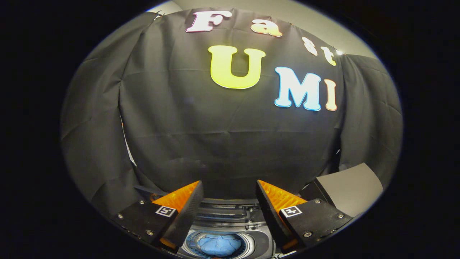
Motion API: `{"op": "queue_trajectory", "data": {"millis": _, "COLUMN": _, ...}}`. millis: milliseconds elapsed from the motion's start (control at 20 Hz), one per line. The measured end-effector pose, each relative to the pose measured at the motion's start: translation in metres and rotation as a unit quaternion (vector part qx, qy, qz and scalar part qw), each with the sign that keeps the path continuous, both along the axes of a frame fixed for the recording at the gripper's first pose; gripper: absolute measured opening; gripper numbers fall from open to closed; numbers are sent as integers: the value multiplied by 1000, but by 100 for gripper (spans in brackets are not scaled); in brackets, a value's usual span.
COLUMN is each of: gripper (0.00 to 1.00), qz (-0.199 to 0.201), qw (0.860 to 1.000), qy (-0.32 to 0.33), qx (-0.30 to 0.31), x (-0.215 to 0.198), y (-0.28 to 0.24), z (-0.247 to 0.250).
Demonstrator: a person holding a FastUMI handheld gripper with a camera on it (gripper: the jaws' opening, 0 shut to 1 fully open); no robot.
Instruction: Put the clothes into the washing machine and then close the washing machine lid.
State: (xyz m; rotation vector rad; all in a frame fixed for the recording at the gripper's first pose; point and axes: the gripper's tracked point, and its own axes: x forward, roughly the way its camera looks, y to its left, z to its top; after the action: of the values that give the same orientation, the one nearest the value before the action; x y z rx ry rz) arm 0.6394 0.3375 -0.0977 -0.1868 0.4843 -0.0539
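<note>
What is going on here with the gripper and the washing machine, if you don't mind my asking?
A person is holding a gripper above a small washing machine. Its fingers are spread apart and hold nothing. Blue clothes already lie inside the drum, seen between the fingers. The lid stands raised beyond the right finger, so the machine is not yet closed. Closing the lid looks like the step left to do.
</note>
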Motion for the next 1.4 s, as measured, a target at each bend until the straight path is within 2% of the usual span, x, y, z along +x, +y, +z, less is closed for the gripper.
{"op": "queue_trajectory", "data": {"millis": 300, "gripper": 91, "qz": 16, "qw": 999, "qy": 47, "qx": -7, "x": 34, "y": 3, "z": -39}}
{"op": "queue_trajectory", "data": {"millis": 500, "gripper": 91, "qz": 30, "qw": 997, "qy": 74, "qx": -5, "x": 37, "y": 6, "z": -59}}
{"op": "queue_trajectory", "data": {"millis": 700, "gripper": 91, "qz": 19, "qw": 996, "qy": 88, "qx": 17, "x": 33, "y": 3, "z": -74}}
{"op": "queue_trajectory", "data": {"millis": 850, "gripper": 91, "qz": -5, "qw": 996, "qy": 63, "qx": 58, "x": 32, "y": 1, "z": -75}}
{"op": "queue_trajectory", "data": {"millis": 950, "gripper": 91, "qz": 9, "qw": 997, "qy": 64, "qx": 44, "x": 32, "y": 2, "z": -76}}
{"op": "queue_trajectory", "data": {"millis": 1400, "gripper": 92, "qz": 15, "qw": 998, "qy": 30, "qx": 48, "x": 30, "y": 4, "z": -78}}
